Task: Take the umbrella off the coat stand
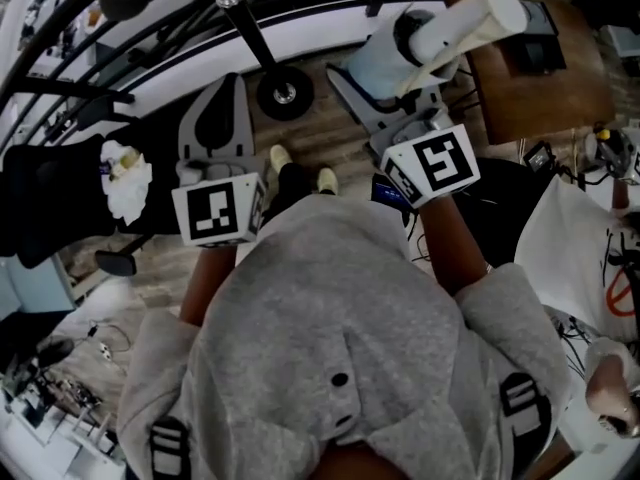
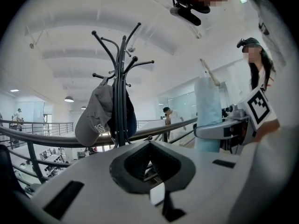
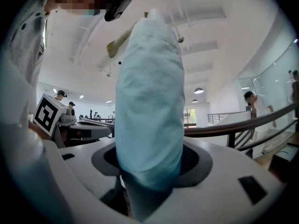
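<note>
A folded light-blue umbrella [image 3: 149,101] with a wooden handle stands upright between the jaws of my right gripper [image 3: 149,171], which is shut on its lower part. In the head view the umbrella [image 1: 450,28] juts up and to the right from the right gripper [image 1: 395,73]. The left gripper view shows the umbrella [image 2: 208,111] at the right, well clear of the black coat stand [image 2: 122,78]. My left gripper [image 2: 152,167] points at the stand, its jaws closed with nothing between them. In the head view the left gripper [image 1: 215,118] is beside the right one.
A grey cap [image 2: 96,113] and a dark blue item hang on the coat stand. A curved dark railing [image 2: 56,141] runs behind it. A person [image 2: 169,120] stands beyond the railing. A black garment [image 1: 50,203] hangs at the left in the head view.
</note>
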`<control>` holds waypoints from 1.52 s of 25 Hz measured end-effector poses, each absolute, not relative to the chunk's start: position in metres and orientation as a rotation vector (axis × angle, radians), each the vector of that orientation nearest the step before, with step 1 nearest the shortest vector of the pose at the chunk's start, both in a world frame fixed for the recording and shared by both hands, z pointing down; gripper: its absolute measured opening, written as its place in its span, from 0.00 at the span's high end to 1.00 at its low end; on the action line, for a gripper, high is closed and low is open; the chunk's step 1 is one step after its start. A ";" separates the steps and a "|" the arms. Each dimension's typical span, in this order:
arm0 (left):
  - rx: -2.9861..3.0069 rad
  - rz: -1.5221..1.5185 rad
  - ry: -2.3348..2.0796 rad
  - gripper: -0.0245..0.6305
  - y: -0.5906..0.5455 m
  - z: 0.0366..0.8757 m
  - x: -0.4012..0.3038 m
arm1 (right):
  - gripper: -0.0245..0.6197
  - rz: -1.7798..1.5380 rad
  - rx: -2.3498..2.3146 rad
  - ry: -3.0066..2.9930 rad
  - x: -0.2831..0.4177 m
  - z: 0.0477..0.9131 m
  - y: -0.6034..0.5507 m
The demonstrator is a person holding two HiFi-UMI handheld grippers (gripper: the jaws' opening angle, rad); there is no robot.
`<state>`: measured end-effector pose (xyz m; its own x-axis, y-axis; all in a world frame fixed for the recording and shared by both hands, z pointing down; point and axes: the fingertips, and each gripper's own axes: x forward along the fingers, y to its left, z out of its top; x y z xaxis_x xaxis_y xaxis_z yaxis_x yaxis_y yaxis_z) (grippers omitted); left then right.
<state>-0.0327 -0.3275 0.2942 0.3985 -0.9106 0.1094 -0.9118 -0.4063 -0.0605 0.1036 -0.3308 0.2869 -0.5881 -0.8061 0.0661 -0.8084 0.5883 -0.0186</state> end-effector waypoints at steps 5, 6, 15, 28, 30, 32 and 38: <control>2.626 0.211 -1.711 0.94 -0.300 0.302 -0.010 | 0.54 0.085 1.401 -2.759 0.124 0.303 -0.302; 2.627 0.227 -1.711 0.94 -0.297 0.303 -0.006 | 0.54 0.091 1.398 -2.760 0.128 0.304 -0.299; 2.588 0.278 -1.744 0.94 -0.271 0.299 0.001 | 0.54 0.159 1.404 -2.762 0.146 0.308 -0.280; 2.578 0.245 -1.691 0.94 -0.244 0.311 -0.005 | 0.54 0.187 1.429 -2.712 0.141 0.321 -0.246; 2.572 0.242 -1.688 0.94 -0.237 0.312 -0.012 | 0.54 0.200 1.426 -2.712 0.134 0.322 -0.239; 2.575 0.243 -1.686 0.94 -0.229 0.315 -0.018 | 0.54 0.197 1.431 -2.707 0.129 0.321 -0.232; 2.583 0.201 -1.679 0.94 -0.181 0.309 -0.050 | 0.54 0.144 1.451 -2.666 0.100 0.317 -0.184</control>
